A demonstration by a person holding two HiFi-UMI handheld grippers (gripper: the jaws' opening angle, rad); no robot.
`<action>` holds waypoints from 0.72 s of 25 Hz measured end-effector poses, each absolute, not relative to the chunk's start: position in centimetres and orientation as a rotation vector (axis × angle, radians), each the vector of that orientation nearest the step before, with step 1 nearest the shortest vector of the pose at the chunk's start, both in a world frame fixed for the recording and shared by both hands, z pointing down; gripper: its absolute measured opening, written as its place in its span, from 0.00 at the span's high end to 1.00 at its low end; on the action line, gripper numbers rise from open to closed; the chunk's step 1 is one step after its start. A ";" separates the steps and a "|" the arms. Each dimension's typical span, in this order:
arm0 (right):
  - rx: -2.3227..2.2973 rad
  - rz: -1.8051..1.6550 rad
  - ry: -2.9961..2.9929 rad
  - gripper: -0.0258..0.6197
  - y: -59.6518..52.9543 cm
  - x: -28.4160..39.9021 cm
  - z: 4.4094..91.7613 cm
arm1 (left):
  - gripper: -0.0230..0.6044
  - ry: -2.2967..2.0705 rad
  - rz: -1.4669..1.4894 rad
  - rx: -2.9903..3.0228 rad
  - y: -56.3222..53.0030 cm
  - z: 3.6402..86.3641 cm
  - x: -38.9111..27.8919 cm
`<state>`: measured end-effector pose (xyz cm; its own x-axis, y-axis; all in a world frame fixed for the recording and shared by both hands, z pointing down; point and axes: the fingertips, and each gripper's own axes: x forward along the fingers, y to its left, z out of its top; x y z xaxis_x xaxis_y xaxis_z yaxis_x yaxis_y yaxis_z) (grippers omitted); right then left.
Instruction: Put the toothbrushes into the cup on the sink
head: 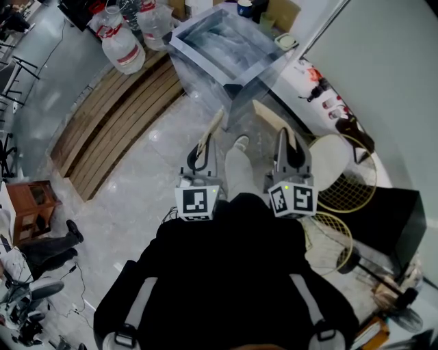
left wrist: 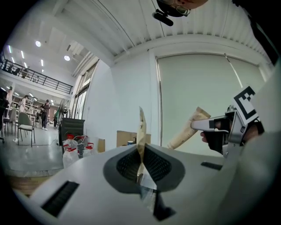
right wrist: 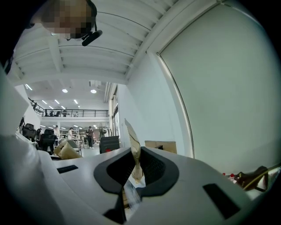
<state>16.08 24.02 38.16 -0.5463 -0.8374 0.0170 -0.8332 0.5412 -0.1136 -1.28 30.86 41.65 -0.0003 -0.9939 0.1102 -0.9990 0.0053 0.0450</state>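
Each of my grippers is shut on a flat tan paper-wrapped toothbrush. In the head view the left gripper (head: pixel 204 156) holds its packet (head: pixel 213 128) pointing forward, and the right gripper (head: pixel 289 149) holds its packet (head: pixel 268 117) beside it. A shoe and trouser leg show between them. In the left gripper view the packet (left wrist: pixel 142 130) stands edge-on between the jaws of the left gripper (left wrist: pixel 141 166), with the right gripper (left wrist: pixel 227 127) and its packet (left wrist: pixel 187 132) alongside. In the right gripper view the packet (right wrist: pixel 133 147) is pinched in the right gripper (right wrist: pixel 134 170). A shiny sink unit (head: pixel 217 42) stands ahead, apart from both grippers.
Large water bottles (head: pixel 122 46) stand at the upper left by a slatted wooden platform (head: pixel 113 119). Rackets (head: pixel 345 179) and a black case (head: pixel 391 220) lie on the floor at the right. A small wooden cabinet (head: pixel 29 205) sits at the left. A dark blue cup (head: pixel 245 7) is behind the sink unit.
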 end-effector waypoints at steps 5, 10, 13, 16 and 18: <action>-1.464 -0.159 2.704 0.91 21.5 15.4 38.3 | 0.95 -2.165 0.058 2.174 28.3 41.3 -1.7; -1.465 -0.148 2.695 0.91 18.5 14.5 38.4 | 0.95 -2.169 0.050 2.185 25.0 41.3 -2.7; -1.482 -0.158 2.697 0.91 16.2 14.2 39.1 | 0.95 -2.159 0.068 2.190 22.3 41.8 -3.2; -1.486 -0.169 2.685 0.91 13.4 13.9 39.6 | 0.95 -2.161 0.075 2.204 19.3 42.1 -3.7; -1.482 -0.169 2.681 0.91 11.4 13.4 39.6 | 0.95 -2.164 0.083 2.211 17.3 42.0 -4.1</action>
<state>13.42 11.39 39.57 -0.5313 -0.8471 -0.0115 -0.8390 0.5280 -0.1316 -4.11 17.26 42.02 0.0216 -0.9972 0.0710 -0.9997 -0.0220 -0.0044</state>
